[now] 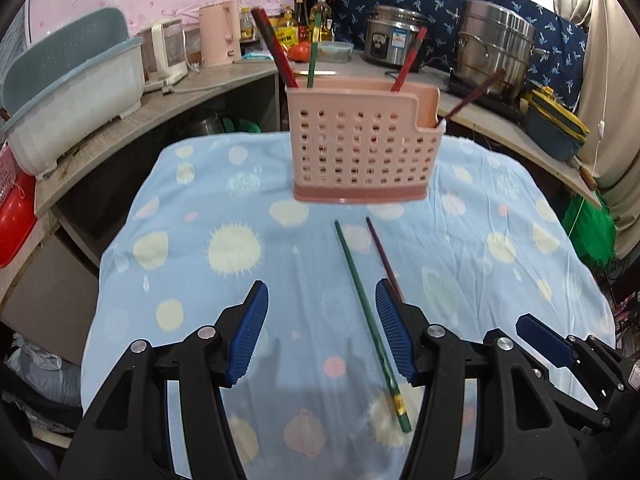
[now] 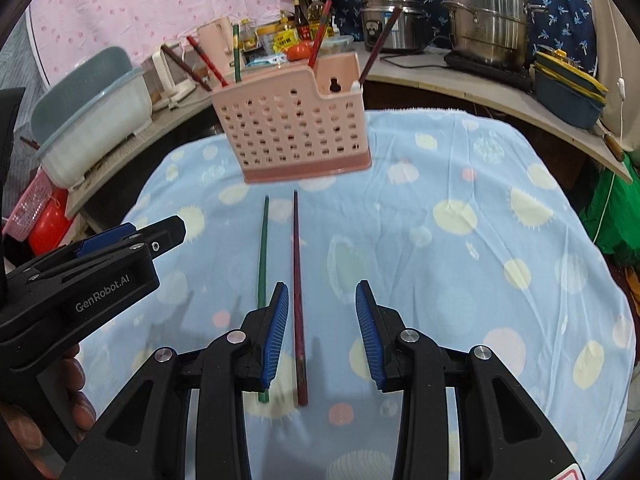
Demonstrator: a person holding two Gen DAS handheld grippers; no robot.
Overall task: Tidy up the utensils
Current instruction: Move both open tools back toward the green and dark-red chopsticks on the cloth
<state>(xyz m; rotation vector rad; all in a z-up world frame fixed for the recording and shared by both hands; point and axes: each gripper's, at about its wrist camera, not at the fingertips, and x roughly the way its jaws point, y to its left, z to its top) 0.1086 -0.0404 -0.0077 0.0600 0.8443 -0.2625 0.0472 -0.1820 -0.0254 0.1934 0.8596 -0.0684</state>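
A pink perforated utensil holder (image 1: 362,146) (image 2: 294,134) stands at the far side of the blue cloth and holds several chopsticks. A green chopstick (image 1: 368,316) (image 2: 263,256) and a dark red chopstick (image 1: 383,258) (image 2: 297,280) lie loose on the cloth in front of it. My left gripper (image 1: 322,334) is open and empty, with the green chopstick between its fingers near the right pad. My right gripper (image 2: 322,330) is open and empty, above the dark red chopstick, which lies between its fingers. The right gripper's tip also shows in the left wrist view (image 1: 544,338).
The table carries a light blue spotted cloth (image 1: 192,240) (image 2: 480,240). Behind, a curved counter (image 1: 120,120) holds a blue-white dish bin (image 1: 76,92), a pink kettle (image 1: 220,34), bottles, a rice cooker (image 1: 394,38) and a steel steamer pot (image 1: 494,46). A green bag (image 2: 612,216) sits at right.
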